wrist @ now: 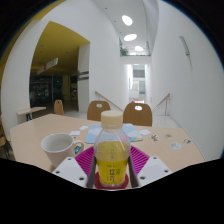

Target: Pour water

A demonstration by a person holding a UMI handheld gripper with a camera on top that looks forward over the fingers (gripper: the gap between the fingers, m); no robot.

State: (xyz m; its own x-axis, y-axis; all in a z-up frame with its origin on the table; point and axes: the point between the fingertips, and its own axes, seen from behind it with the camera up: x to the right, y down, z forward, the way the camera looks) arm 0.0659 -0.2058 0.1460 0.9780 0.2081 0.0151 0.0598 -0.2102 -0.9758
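A clear bottle (pixel 111 152) of yellow liquid with a white cap and a yellow label stands upright between my fingers. My gripper (pixel 111 172) has its magenta pads (pixel 84 161) pressed against both sides of the bottle, so it is shut on it. A white mug (pixel 58 149) with a handle stands on the light wooden table (pixel 35 128) just ahead and to the left of the fingers. The bottle's base is hidden by the gripper body.
Small white and pale blue items (pixel 150 132) lie on the table beyond the bottle. Two wooden chairs (pixel 99 108) stand at the table's far side. A corridor and white walls lie beyond.
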